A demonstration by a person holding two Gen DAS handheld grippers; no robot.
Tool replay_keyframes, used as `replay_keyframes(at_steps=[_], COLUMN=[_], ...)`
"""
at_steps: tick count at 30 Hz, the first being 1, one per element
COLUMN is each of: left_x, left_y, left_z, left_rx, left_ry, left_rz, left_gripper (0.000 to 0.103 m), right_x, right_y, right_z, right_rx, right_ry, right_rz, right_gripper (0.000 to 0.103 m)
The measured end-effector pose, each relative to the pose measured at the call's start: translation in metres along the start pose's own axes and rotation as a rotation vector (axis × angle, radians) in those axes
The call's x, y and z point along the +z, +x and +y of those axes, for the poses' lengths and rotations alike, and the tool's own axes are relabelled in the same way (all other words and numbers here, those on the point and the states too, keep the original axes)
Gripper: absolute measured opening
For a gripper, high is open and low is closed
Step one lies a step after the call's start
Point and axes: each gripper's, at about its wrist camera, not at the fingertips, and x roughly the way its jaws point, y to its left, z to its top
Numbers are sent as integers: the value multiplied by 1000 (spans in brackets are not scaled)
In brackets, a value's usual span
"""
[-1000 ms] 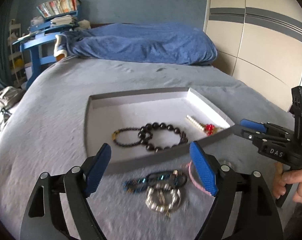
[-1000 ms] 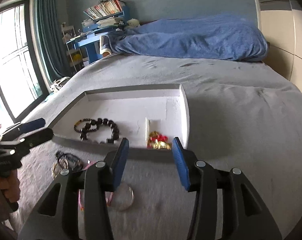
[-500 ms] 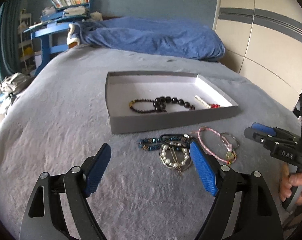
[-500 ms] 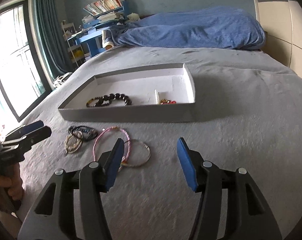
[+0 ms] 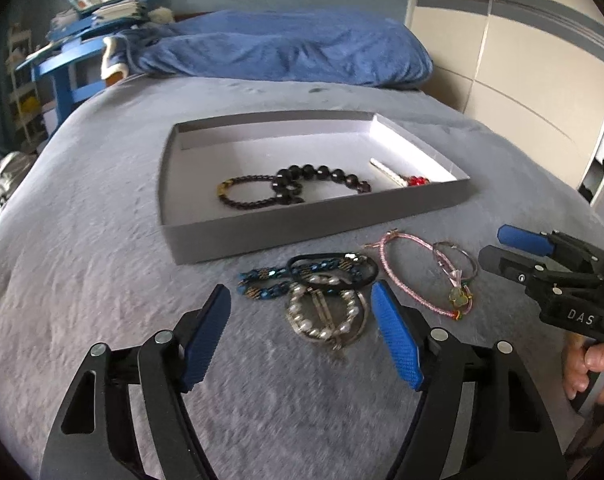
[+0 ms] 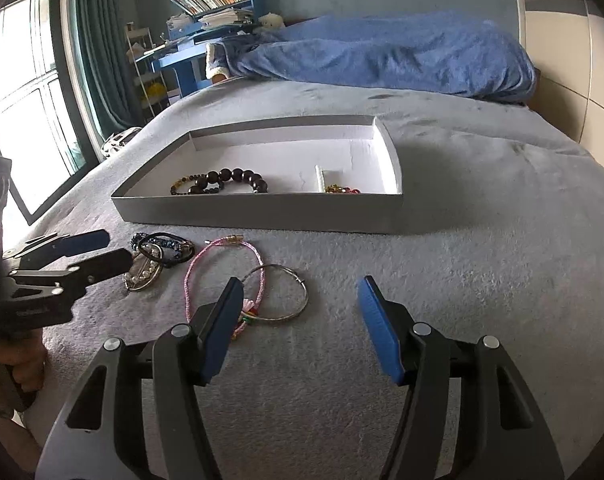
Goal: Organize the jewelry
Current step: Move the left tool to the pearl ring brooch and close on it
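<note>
Jewelry lies in two groups on a grey bedspread point(image 5: 81, 280): some pieces inside a shallow grey box point(image 5: 302, 228) with a white interior, the rest loose on the bed just in front of its near wall. Inside the box, the left wrist view shows a dark large-bead bracelet point(image 5: 322, 178) overlapping a thinner dark beaded bracelet point(image 5: 245, 196), and, toward the right wall, a white strand with a red charm point(image 5: 398, 176). The right wrist view sees less of that interior, since the near wall hides the floor of the box and the lower parts of the bracelets. Loose on the bedspread, the left tongs point(image 5: 302, 330) hang wide apart and empty, their blue pads framing a pearl hoop point(image 5: 326, 316); beyond it lie a blue chain bracelet point(image 5: 269, 284) and a black hair tie point(image 5: 334, 272), bunched together and touching. From the right wrist view, the left tongs point(image 6: 89, 252) cover much of this cluster. To the right, a pink cord bracelet point(image 5: 406, 276) overlaps a thin silver ring bangle point(image 5: 458, 260); the right wrist view shows the pink cord's gold clasp and the silver bangle point(image 6: 285, 292) more plainly. The right tongs point(image 6: 297, 328) are spread and hold nothing, hovering above the bedspread with their left pad over the near end of the pink cord point(image 6: 221, 268). A blue blanket point(image 6: 382, 56) is heaped at the far end of the bed, and only the right wrist view takes in the window point(image 6: 17, 92) and green curtain point(image 6: 97, 48).
</note>
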Motion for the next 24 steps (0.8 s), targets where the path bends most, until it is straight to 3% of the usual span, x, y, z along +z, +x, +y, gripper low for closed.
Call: replay_keyframes(at_steps=[6,15,17,18,24], left_x=[1,6,8,7,5], left_y=[7,21,23,23,11], left_z=[-11,-15,-17,-17,-15], left_rx=[5,16,15,12,9], left_ry=[52,80,84,82,68], left_rz=[24,66,66,66,6], left_gripper=[62,62,57,48,45], right_x=[-1,-1,0,0,0], right_y=[4,4,4,4,4], right_z=[-2,-3,-2,-2,-2], right_rx=[-2,-4,-3,-4,0], right_ry=[11,10,10,11,9], right_rz=[17,15,16,15,17], right_gripper=[60,60,60,60,60])
